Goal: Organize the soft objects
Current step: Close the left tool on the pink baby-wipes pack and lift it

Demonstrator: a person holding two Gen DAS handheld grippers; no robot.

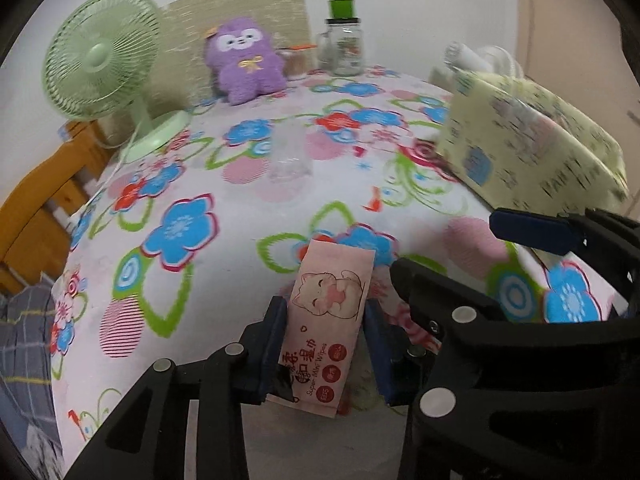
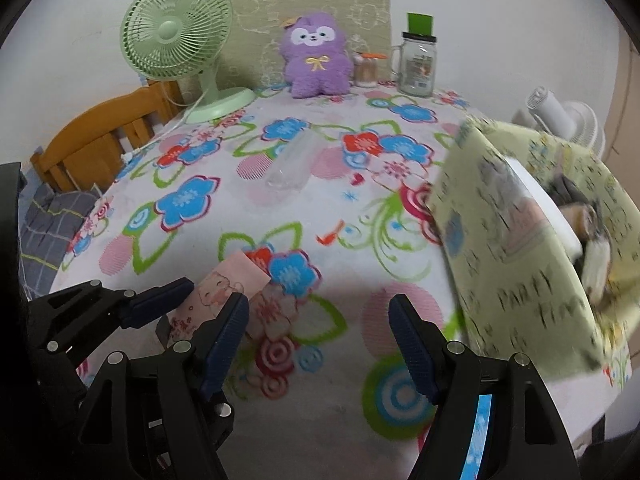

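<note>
The left gripper (image 1: 326, 344) clamps a pink wipes pack (image 1: 326, 320) above the floral tablecloth (image 1: 180, 184), while only the right-wrist view shows the right gripper (image 2: 320, 344) standing apart, empty, beside the yellow box (image 2: 516, 264), whose interior is visible there.

The yellow printed bag (image 2: 520, 240) is motion-blurred, its lettering unreadable and its contents indistinct.

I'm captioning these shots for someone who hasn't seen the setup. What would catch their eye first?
Probably the pink wet-wipes pack with a cartoon cat, pinched upright in the left claw at the table's near edge. Behind it, the fluffy purple plush toy sits against the back wall beside the pale green desk fan. The pale yellow printed fabric bag looms at right.
</note>
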